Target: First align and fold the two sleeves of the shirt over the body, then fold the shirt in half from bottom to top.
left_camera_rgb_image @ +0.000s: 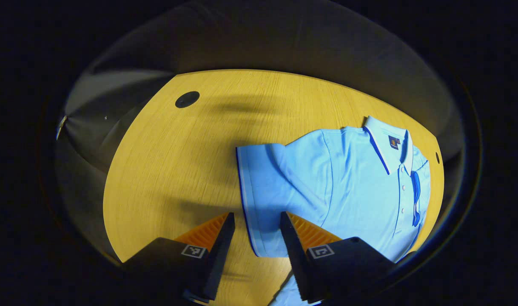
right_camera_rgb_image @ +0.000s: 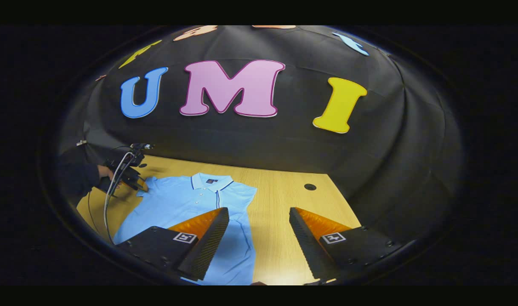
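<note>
The light blue shirt (left_camera_rgb_image: 352, 187) lies flat on the desk (left_camera_rgb_image: 178, 161); left tongs (left_camera_rgb_image: 254, 229) gape wide over its sleeve (left_camera_rgb_image: 263, 191), right tongs (right_camera_rgb_image: 259, 231) wide beside its hem

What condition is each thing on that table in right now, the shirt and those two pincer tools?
Shirt: lying flat on the wooden table, front up, collar buttoned.
Near sleeve: spread out to the side, not yet folded over the body.
Left gripper: open, fingers either side of the sleeve's hem, gripping nothing.
Right gripper: open, above the shirt's side edge, gripping nothing.
</note>
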Demonstrator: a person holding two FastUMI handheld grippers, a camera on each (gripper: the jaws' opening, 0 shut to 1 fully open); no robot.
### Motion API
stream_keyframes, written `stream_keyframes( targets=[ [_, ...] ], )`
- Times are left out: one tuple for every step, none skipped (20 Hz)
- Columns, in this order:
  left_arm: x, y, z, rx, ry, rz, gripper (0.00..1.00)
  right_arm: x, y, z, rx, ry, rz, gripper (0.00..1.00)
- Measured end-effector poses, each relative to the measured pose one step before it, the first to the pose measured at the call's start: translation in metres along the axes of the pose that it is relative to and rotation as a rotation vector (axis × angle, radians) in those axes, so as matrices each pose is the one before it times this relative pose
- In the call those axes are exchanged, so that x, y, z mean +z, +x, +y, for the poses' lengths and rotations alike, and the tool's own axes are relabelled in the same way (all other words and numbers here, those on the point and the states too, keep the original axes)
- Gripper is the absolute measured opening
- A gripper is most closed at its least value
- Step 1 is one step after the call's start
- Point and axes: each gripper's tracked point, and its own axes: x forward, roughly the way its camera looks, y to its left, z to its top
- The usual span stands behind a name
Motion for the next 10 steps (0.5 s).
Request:
stream_keyframes(
  targets=[
    [0.00026, -0.00088, -0.00225, -0.00075, -0.00236, -0.00074, 0.59, -0.00246, 0.00232, -0.00269, 0.01102, -0.00706, 0.00557, 0.9],
    [-0.0002, -0.00155, -0.00262, -0.00253, 0.00231, -0.00198, 0.54, -0.00238, 0.00141, -0.00048, 0.01754, -0.00414, 0.00461, 0.9],
    [-0.00034, -0.00047, -0.00298, -0.00141, -0.00101, -0.00362, 0.51, 0.0001, 0.00175, -0.00213, 0.01104, -0.00757, -0.00095, 0.9],
    [0.00185, 0.00056, -0.00305, -0.00165, -0.00823, -0.0153, 0.31, -0.0004, 0.00164, -0.0007, 0.01502, -0.00445, 0.00094, 0.9],
    [0.0028, -0.00008, -0.00013, 0.00635, -0.01359, -0.01177, 0.19, -0.00015, 0.00123, -0.00171, 0.00909, -0.00483, -0.00141, 0.9],
    [-0.00012, -0.0006, -0.00066, -0.00187, -0.01073, -0.01517, 0.11, -0.001, 0.00025, -0.00118, 0.01598, -0.00419, -0.00046, 0.9],
    [0.00101, -0.00012, -0.00295, -0.01694, -0.01535, -0.00864, 0.07, 0.00025, -0.00026, -0.00251, 0.00358, -0.00349, -0.00219, 0.9],
    [-0.0011, -0.00087, -0.0043, -0.02859, -0.01422, -0.00606, 0.07, -0.00038, -0.00017, -0.00124, 0.0097, 0.0025, -0.00053, 0.9],
    [0.0009, -0.00348, -0.00315, -0.0206, -0.01642, -0.00605, 0.07, -0.00006, 0.00056, -0.00231, -0.00088, 0.00125, -0.00252, 0.9],
    [0.00168, -0.00192, 0.00005, -0.01411, -0.00363, -0.01667, 0.06, 0.00022, -0.00058, -0.00179, 0.00291, 0.00146, -0.00267, 0.9]
  ],
)
